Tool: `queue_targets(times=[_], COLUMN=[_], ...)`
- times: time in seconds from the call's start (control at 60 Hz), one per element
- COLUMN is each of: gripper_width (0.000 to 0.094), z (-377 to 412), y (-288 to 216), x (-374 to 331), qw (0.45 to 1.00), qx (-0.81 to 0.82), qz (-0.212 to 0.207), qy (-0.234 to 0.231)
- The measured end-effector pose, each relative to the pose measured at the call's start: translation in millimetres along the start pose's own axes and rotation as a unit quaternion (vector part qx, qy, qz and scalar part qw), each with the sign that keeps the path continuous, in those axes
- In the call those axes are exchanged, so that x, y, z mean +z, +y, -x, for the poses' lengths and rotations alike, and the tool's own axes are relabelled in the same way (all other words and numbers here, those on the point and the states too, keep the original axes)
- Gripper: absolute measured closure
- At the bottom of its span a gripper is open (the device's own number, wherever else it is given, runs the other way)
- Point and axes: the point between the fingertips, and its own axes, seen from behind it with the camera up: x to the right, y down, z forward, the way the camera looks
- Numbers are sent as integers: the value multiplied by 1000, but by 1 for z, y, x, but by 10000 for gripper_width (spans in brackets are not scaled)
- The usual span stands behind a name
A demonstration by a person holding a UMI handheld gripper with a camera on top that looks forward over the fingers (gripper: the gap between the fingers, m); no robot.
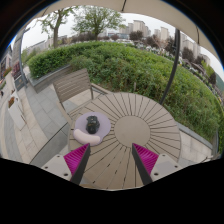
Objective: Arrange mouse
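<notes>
Mouse, small dark (92, 124), details unclear, sits on white round pad (80, 133), round slatted wooden tabletop (140, 125); your tool (111, 158) gapes wide, empty.

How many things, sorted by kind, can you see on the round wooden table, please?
Mouse: 1
Round white pad under the mouse: 1
Total: 2
Both lie on the table just ahead of the open tongs.

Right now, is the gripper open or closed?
Open: the gripper fingers stand wide apart with bare table between them; the mouse lies beyond, untouched.
</notes>
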Motion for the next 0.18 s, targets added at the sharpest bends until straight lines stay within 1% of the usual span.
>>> queue_targets(times=[0.117,0.183], gripper_width=[84,85], z=[-13,-11], y=[0,4], x=[-4,-6], qw=[1000,1000], qx=[8,15], qz=[-6,-4], qy=[19,16])
